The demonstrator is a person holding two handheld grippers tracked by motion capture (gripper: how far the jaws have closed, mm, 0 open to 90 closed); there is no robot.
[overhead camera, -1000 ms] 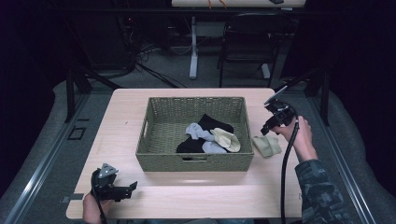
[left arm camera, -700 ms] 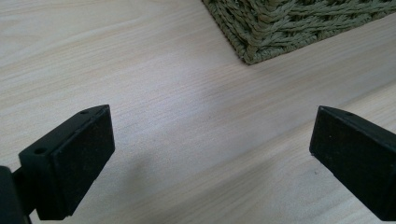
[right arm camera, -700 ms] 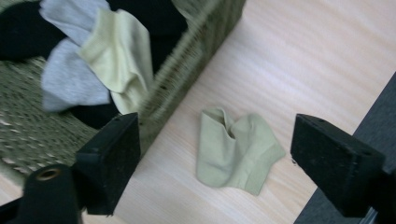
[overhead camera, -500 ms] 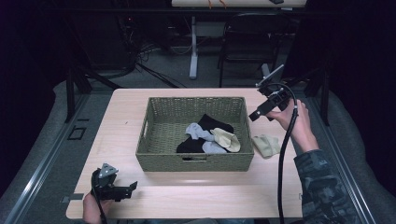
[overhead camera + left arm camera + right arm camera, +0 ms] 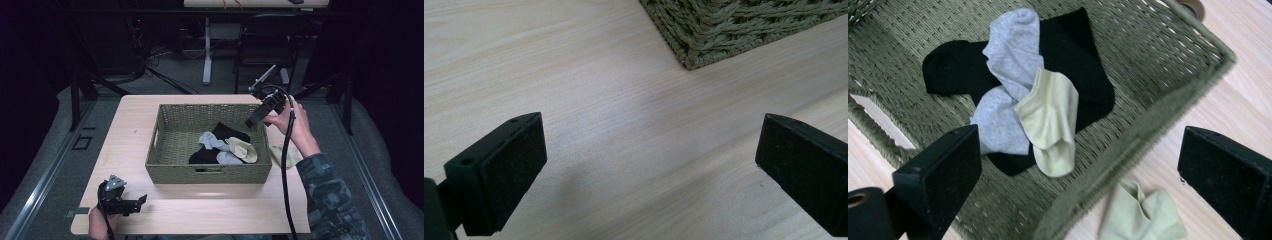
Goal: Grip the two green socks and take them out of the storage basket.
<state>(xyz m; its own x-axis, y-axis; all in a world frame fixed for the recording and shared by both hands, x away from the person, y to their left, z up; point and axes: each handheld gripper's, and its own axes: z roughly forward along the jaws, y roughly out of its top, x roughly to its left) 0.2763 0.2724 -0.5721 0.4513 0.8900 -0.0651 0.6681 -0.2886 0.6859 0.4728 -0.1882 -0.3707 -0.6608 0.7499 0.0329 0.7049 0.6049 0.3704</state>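
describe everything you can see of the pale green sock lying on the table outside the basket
The pale green sock is a short ankle sock of soft knit fabric, crumpled and folded over itself, not flat. It lies on the light wooden table just outside the woven basket, by its right wall as the high view shows it, close to the wall; contact is unclear. Nothing grips it: the right gripper is above, jaws open and empty, having just opened. A matching sock lies in the basket.

The right tongs (image 5: 254, 120) are black with blocky square-ended jaws, and a thick black cable (image 5: 284, 165) trails from them. The right arm wears a dark camouflage sleeve (image 5: 330, 200). The left tongs (image 5: 140, 200) are black too, topped by a grey three-cornered plate (image 5: 115, 182).
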